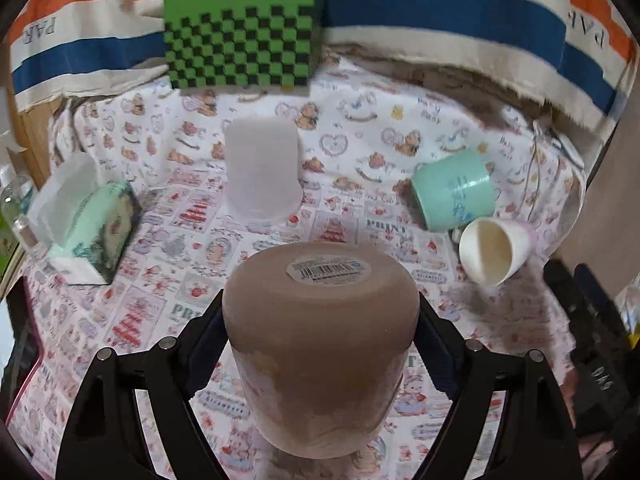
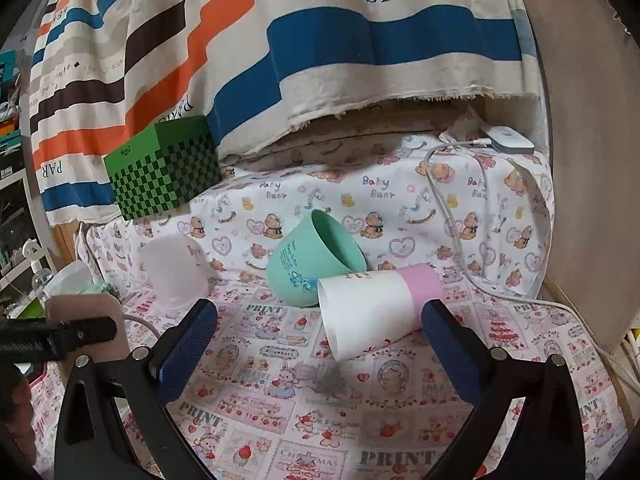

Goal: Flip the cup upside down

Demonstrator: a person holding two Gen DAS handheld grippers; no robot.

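My left gripper is shut on a brown cup, which is upside down with a barcode sticker on its base. It shows at the left edge of the right wrist view. A frosted clear cup stands upside down beyond it, also in the right wrist view. A mint cup and a white and pink cup lie on their sides to the right. My right gripper is open, its fingers either side of the white and pink cup, with the mint cup behind.
A green checkered box stands at the back. A tissue box sits at left. A white cable and a small white device lie at the right. A striped cloth hangs behind the printed tablecloth.
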